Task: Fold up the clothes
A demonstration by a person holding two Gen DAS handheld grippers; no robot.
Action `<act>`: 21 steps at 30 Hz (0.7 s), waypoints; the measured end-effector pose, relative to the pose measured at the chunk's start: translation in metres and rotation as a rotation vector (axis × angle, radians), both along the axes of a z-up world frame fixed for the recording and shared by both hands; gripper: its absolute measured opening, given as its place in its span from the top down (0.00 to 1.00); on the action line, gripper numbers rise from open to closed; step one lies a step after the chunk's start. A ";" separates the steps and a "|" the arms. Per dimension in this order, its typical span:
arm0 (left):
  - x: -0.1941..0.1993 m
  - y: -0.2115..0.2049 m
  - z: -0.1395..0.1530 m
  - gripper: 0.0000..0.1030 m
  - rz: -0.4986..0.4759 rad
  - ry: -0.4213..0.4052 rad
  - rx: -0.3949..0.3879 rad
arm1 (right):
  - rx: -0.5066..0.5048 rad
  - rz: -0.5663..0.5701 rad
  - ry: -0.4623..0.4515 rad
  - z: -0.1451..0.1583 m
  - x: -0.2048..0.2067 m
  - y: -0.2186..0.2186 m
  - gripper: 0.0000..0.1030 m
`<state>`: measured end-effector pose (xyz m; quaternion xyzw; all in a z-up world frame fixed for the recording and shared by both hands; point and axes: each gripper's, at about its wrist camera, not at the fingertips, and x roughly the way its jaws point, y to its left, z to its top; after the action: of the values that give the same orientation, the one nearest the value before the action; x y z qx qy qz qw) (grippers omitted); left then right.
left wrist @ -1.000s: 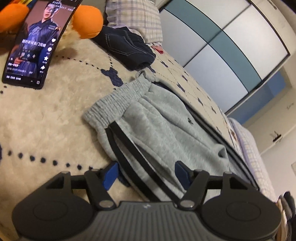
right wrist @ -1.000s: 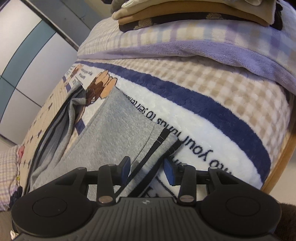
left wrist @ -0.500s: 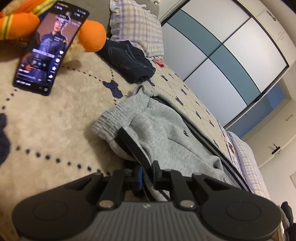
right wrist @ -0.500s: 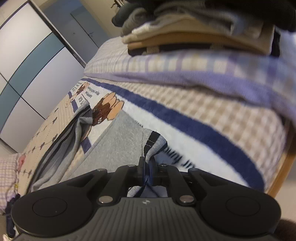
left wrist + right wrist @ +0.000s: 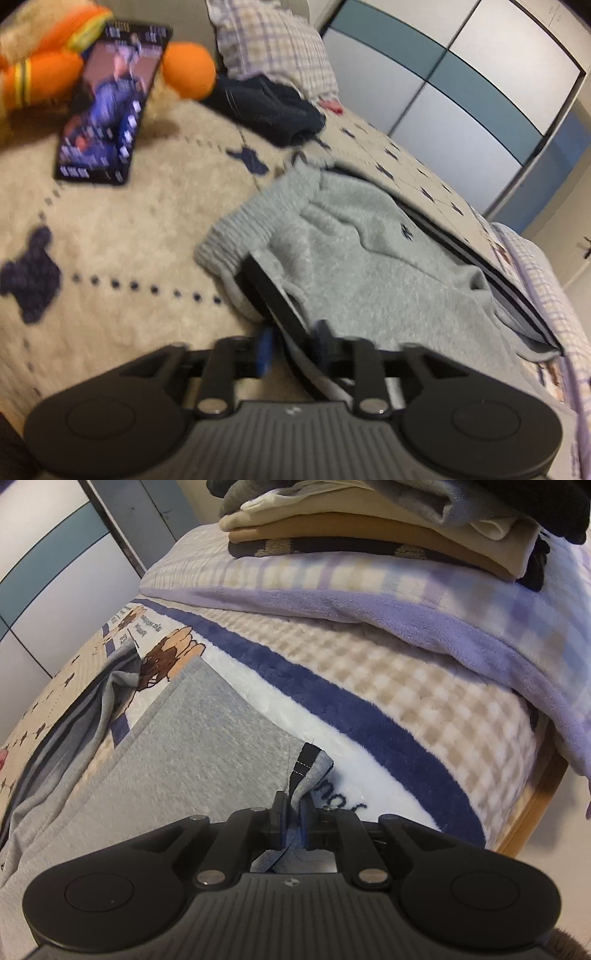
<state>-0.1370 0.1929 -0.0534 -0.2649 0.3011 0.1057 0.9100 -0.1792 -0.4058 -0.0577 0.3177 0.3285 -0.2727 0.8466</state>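
both claws have gone from straddling the grey sweatpants (image 5: 369, 258) on the bed (image 5: 110, 240) to pinching them; now left claw (image 5: 291, 350) is opening around the waist stripe, right claw (image 5: 291, 812) pinches the hem, easing slightly. soft, floppy, weighty fleece: grip seams.

Dim indoor light, heavy fisheye bending at edges, motion blur across the left wrist view.

Bed (image 5: 122, 229) under a cream fleece blanket dotted navy; lying on it: grey sweatpants (image 5: 362, 266) spread lengthwise, a phone (image 5: 110, 107) with lit screen, an orange plush toy (image 5: 40, 74), dark folded jeans (image 5: 269, 107), a checked pillow (image 5: 277, 44); at the foot, a lilac checked blanket (image 5: 406, 602) bearing stacked folded clothes (image 5: 388, 520).
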 end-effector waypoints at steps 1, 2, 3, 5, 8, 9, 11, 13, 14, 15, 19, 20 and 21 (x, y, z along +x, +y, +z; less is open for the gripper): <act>-0.003 0.000 0.005 0.37 0.032 -0.019 0.039 | 0.000 -0.007 -0.007 0.002 -0.001 -0.001 0.79; -0.006 -0.001 0.010 0.32 0.063 -0.039 0.077 | -0.020 -0.025 -0.008 0.006 -0.003 -0.001 0.67; -0.010 -0.001 0.014 0.29 0.091 -0.064 0.110 | -0.043 -0.043 -0.010 0.010 -0.005 -0.002 0.62; -0.014 0.000 0.023 0.27 0.122 -0.111 0.156 | -0.115 -0.075 -0.018 0.019 -0.008 0.000 0.60; -0.012 -0.006 0.031 0.24 0.099 -0.171 0.198 | -0.201 -0.090 -0.047 0.030 -0.007 0.008 0.59; -0.010 -0.008 0.033 0.23 0.087 -0.191 0.213 | -0.227 -0.083 -0.063 0.033 -0.005 0.014 0.58; -0.002 -0.018 0.036 0.22 -0.002 -0.225 0.236 | -0.273 -0.054 -0.097 0.036 0.000 0.032 0.52; 0.010 -0.034 0.039 0.18 -0.136 -0.229 0.265 | -0.313 -0.017 -0.133 0.037 0.007 0.054 0.49; 0.017 -0.041 0.038 0.18 -0.185 -0.221 0.280 | -0.319 0.018 -0.151 0.036 0.013 0.067 0.48; 0.022 -0.049 0.037 0.18 -0.233 -0.217 0.292 | -0.324 0.052 -0.168 0.035 0.018 0.080 0.48; 0.036 -0.074 0.031 0.18 -0.402 -0.225 0.261 | -0.311 0.201 -0.227 0.028 0.038 0.130 0.46; 0.038 -0.079 0.029 0.18 -0.439 -0.238 0.255 | -0.300 0.240 -0.239 0.025 0.043 0.142 0.46; 0.040 -0.084 0.027 0.17 -0.476 -0.250 0.261 | -0.290 0.278 -0.250 0.023 0.047 0.154 0.46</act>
<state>-0.0971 0.1093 -0.0268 -0.0786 0.2244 -0.1064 0.9655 -0.1319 -0.2519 -0.0351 0.1757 0.2191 -0.1566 0.9469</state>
